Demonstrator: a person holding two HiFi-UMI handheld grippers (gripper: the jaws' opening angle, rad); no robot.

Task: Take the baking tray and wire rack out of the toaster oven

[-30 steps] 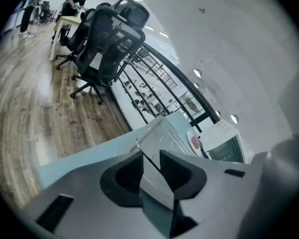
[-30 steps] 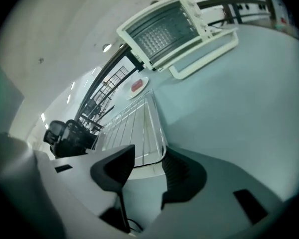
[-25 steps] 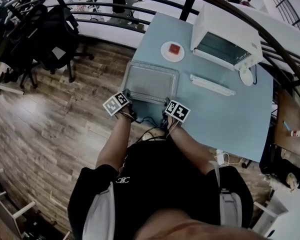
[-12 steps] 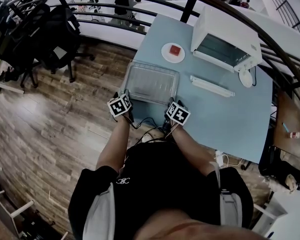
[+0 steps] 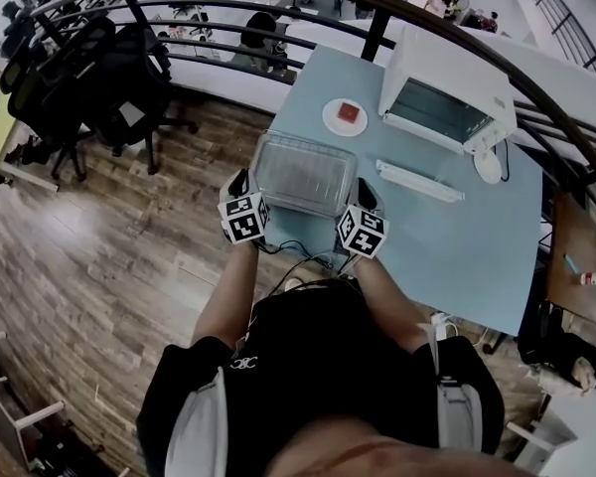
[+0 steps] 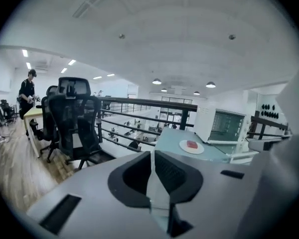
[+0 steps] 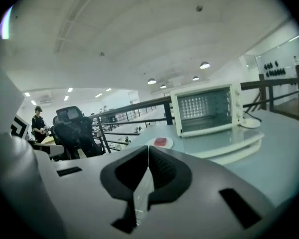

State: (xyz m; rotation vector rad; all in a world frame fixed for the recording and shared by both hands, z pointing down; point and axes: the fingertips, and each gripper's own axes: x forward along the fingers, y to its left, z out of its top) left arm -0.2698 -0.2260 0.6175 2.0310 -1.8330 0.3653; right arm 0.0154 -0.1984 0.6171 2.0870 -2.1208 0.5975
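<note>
Pinching the near rim of the baking tray (image 5: 303,167), the left gripper (image 5: 250,183) and right gripper (image 5: 364,197) hold one near corner each. Their jaws have just been closing. In both gripper views the ribbed pads (image 6: 172,171) press together on a thin pale edge that is the tray's rim.

The tray appears to be out of the oven and raised above the near end of the pale blue table (image 5: 477,237), roughly level. It looks like a shallow, stiff sheet-metal pan, probably light. Its thin lip gives the pads little to bite on and is likely slick. Gripped along one side only, the far end would tend to sag or swing, so matched holds at the two corners and a level carry suit it best. Whether the wire rack lies inside it cannot be told.

Beyond the tray, a long pale flat piece (image 5: 420,181) lies on the table. A white plate (image 5: 345,117) with a small red item stands near it. At the far edge sits the white toaster oven (image 5: 447,87), backed by a dark railing (image 5: 278,13).
</note>
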